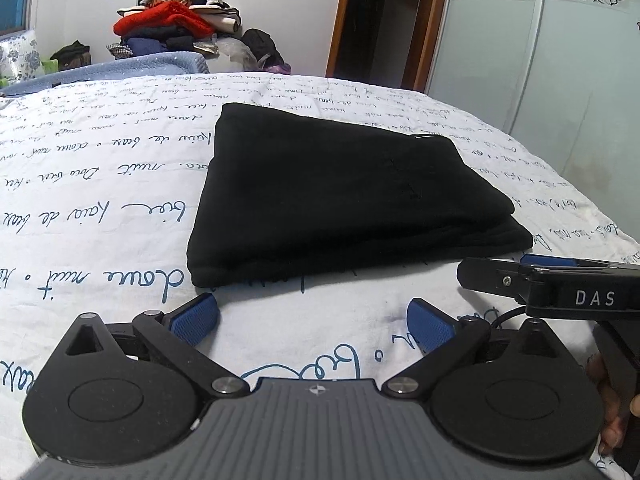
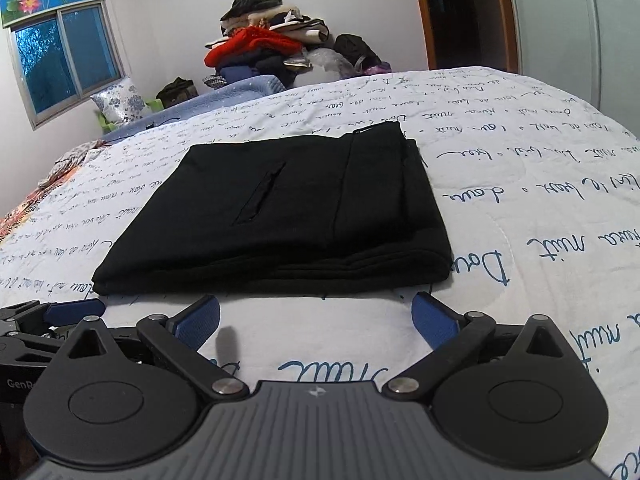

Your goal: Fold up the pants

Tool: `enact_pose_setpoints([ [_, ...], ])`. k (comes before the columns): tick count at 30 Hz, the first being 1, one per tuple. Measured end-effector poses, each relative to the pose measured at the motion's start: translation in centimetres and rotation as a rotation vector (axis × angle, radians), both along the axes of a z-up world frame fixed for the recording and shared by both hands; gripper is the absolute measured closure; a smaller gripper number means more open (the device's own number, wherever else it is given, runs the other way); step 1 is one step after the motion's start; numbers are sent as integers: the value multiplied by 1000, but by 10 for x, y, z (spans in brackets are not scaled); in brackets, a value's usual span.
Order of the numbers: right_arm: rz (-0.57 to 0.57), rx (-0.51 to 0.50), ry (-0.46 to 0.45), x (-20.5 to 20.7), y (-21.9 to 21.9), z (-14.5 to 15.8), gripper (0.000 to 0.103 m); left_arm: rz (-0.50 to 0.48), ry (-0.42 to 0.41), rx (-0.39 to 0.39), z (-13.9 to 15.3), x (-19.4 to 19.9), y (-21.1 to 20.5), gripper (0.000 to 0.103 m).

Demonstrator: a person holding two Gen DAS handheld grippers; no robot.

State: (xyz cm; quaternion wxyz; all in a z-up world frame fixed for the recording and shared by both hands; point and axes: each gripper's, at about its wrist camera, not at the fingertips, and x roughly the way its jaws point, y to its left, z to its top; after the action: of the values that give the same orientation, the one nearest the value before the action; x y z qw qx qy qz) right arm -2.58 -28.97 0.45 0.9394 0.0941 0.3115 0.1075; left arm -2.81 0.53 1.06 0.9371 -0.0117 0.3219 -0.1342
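Black pants (image 1: 336,196) lie folded into a compact stacked rectangle on the bed, with a pocket slit showing on top in the right wrist view (image 2: 280,208). My left gripper (image 1: 314,322) is open just short of the bundle's near edge, nothing between its blue pads. My right gripper (image 2: 316,320) is likewise open and empty, a little back from the folded edge. The right gripper's body (image 1: 560,284) reaches in from the right in the left wrist view, and the left gripper's finger (image 2: 72,310) shows at the left of the right wrist view.
The bed is covered by a white quilt (image 1: 100,168) printed with blue script. A heap of clothes (image 1: 180,20) sits beyond the bed's far end. A dark doorway (image 1: 380,16) and a pale wardrobe (image 1: 540,60) stand at the right; a window (image 2: 64,56) at the left.
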Motion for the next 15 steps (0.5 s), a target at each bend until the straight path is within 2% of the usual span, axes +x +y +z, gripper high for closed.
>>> enact_pose_setpoints([
  [15,-7,17,-11,-2,-3,1,0,6,-13,-61,1,-2,8,1],
])
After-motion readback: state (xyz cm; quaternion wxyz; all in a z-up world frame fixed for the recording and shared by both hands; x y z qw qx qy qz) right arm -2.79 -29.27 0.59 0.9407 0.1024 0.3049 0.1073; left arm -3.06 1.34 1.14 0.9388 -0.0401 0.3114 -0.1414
